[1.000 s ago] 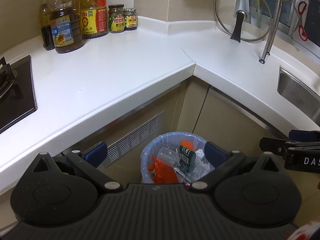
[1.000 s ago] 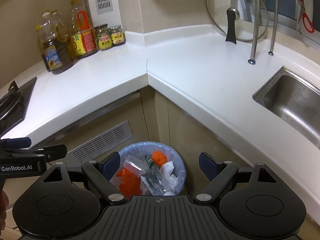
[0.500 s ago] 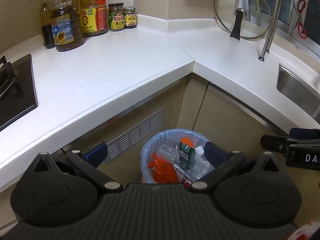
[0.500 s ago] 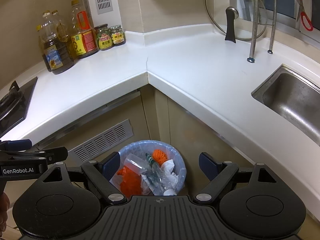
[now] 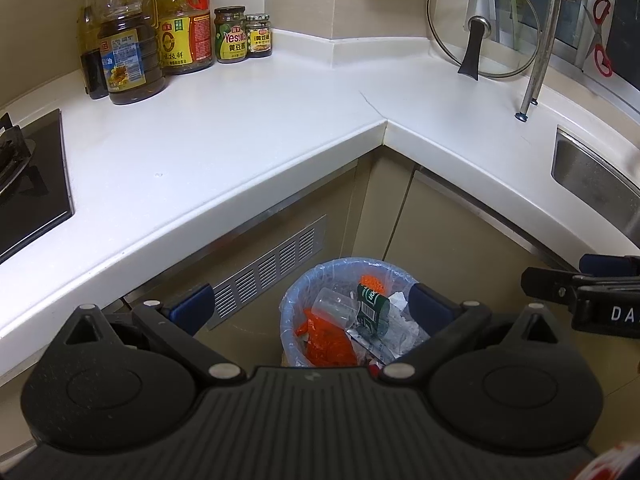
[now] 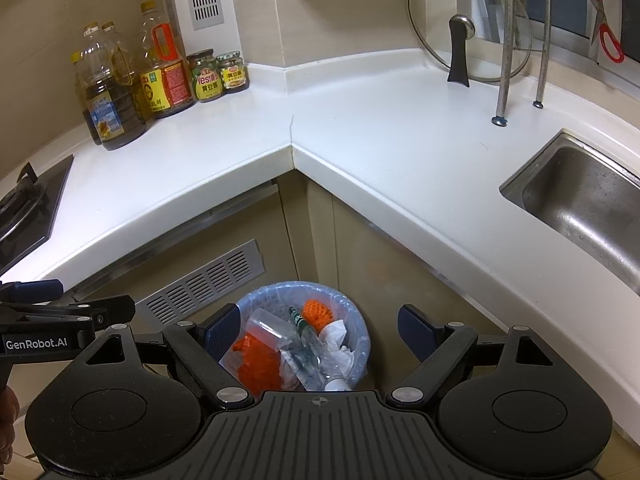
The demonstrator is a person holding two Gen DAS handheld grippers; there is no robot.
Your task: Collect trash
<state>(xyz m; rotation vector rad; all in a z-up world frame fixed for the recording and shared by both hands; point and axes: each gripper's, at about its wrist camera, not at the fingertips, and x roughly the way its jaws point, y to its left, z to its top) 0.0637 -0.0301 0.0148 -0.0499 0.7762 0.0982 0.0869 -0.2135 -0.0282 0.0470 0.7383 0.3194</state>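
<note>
Nothing shifted since the earlier frames: same framing, same contents, both hands steady.

Left tool held above the floor bin, jaws spread wide, nothing between them. Right tool likewise spread wide and empty, hanging just beside the left one, each visible at the edge of the other's view.

Below both, a round trash bin lined with a pale blue bag, standing on the floor in the inner corner of the cabinets. Inside: orange mesh netting, a clear plastic cup, a crushed green-labelled bottle, crumpled white paper.

White L-shaped surface above, apparently bare of loose rubbish. Oil bottles and sauce jars against the back wall, glass pot lid leaning near the sink, hob at far left.

Judged near the end: trash seemingly all in the bin. Sensible next step: scan surface and sink once more before finishing; if the bag is to be lifted, pinch the liner at its rim on opposite sides, pull upward evenly, avoid tearing thin plastic.
</note>
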